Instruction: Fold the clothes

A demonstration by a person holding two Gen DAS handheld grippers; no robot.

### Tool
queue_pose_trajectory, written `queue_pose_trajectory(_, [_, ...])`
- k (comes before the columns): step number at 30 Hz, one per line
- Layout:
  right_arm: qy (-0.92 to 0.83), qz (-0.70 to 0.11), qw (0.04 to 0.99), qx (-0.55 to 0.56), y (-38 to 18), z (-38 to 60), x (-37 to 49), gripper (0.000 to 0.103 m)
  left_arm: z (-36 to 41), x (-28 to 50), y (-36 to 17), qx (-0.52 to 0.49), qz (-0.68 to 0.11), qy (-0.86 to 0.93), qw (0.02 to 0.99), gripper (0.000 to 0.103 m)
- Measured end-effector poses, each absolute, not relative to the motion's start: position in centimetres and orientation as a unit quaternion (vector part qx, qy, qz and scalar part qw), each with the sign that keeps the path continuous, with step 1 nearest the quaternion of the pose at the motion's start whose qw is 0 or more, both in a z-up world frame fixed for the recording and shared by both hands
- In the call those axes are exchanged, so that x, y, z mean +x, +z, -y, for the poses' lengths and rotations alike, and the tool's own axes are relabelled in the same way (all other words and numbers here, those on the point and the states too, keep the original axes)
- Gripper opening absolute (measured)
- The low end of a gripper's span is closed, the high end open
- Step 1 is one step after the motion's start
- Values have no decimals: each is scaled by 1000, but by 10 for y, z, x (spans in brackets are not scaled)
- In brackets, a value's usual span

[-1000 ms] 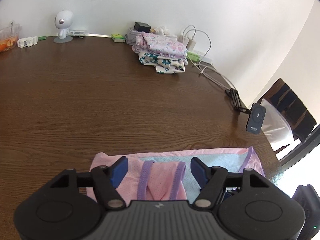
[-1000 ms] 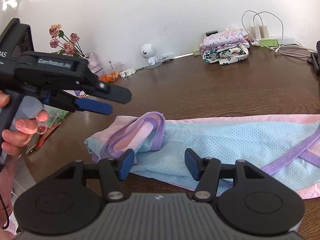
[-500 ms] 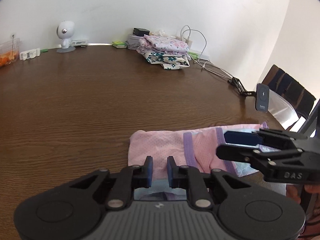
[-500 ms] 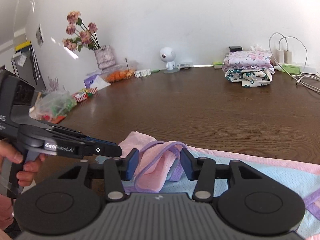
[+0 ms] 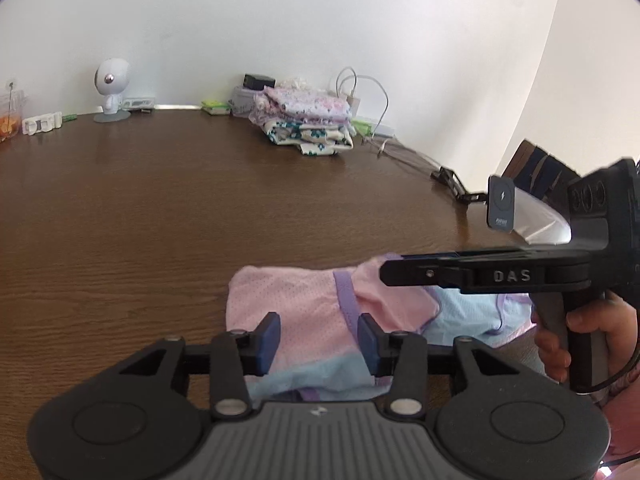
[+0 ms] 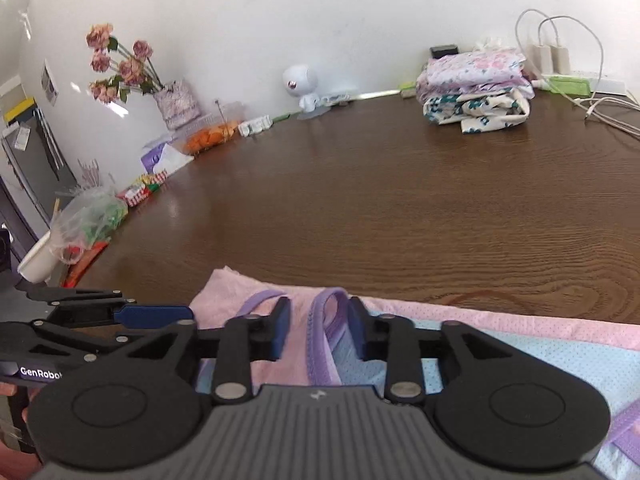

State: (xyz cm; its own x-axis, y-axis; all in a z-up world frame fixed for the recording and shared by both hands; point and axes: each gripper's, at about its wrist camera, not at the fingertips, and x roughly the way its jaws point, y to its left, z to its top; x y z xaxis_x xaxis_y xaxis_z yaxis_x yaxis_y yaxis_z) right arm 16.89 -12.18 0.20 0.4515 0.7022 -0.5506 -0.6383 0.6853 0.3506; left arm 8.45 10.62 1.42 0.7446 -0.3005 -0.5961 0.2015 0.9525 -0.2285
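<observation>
Now both grippers [image 5: 318,338] [image 6: 318,330] open over garment [image 5: 304,304]

My own rig is covering the near edge of the garment [image 5: 304,320]; the frame is cutting its right end in the right wrist view, and the right hand [image 5: 592,332] partly.

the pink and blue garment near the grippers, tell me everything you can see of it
The garment is a thin, dotted mesh fabric in pale pink and light blue with purple trim bands. It lies on the near edge of the brown wooden table, part folded, a pink flap laid over the blue layer, its far end running off to the right. The left gripper and right gripper both hover open over it.
</observation>
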Motion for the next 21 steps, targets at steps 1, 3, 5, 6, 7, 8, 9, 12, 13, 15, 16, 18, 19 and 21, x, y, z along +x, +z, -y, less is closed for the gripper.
queue_pose_trajectory(1, [391, -331, 857, 45, 8, 125, 164, 42, -111, 86, 18, -77, -323, -131, 934, 41])
queue_pose_trajectory(3, [386, -304, 870, 41, 19, 131, 156, 42, -118, 92, 25, -79, -308, -125, 940, 34])
queue_pose_trajectory(5, [408, -294, 864, 24, 22, 123, 146, 41, -119, 107, 25, -72, -313, -134, 937, 14])
queue_pose_trajectory(6, [421, -291, 859, 6, 21, 115, 140, 38, -119, 115, 22, -72, -320, -140, 934, 14])
queue_pose_trajectory(7, [428, -289, 856, -12, 20, 107, 135, 37, -118, 123, 20, -69, -326, -143, 932, 14])
queue_pose_trajectory(8, [427, -290, 856, -15, 17, 105, 134, 36, -115, 129, 16, -62, -333, -143, 930, 13])
queue_pose_trajectory(9, [426, -292, 856, -18, 15, 104, 133, 35, -113, 135, 12, -55, -340, -143, 928, 11])
queue_pose_trajectory(12, [423, -296, 856, -26, 9, 99, 129, 33, -110, 146, -1, -51, -365, -138, 919, 9])
queue_pose_trajectory(13, [422, -298, 856, -28, 7, 98, 128, 33, -110, 147, -6, -54, -370, -139, 917, 8])
queue_pose_trajectory(15, [420, -301, 856, -33, 3, 94, 125, 33, -111, 147, -10, -56, -370, -138, 917, 8])
queue_pose_trajectory(16, [419, -302, 856, -36, 1, 93, 124, 33, -112, 146, -9, -60, -369, -139, 917, 8])
queue_pose_trajectory(18, [417, -305, 855, -41, -4, 90, 121, 34, -117, 143, -4, -77, -362, -136, 919, 10])
queue_pose_trajectory(19, [416, -307, 855, -44, -6, 88, 120, 35, -121, 140, 1, -86, -355, -134, 921, 16])
queue_pose_trajectory(21, [412, -301, 859, -39, -4, 93, 118, 46, -130, 130, 12, -98, -331, -127, 930, 34])
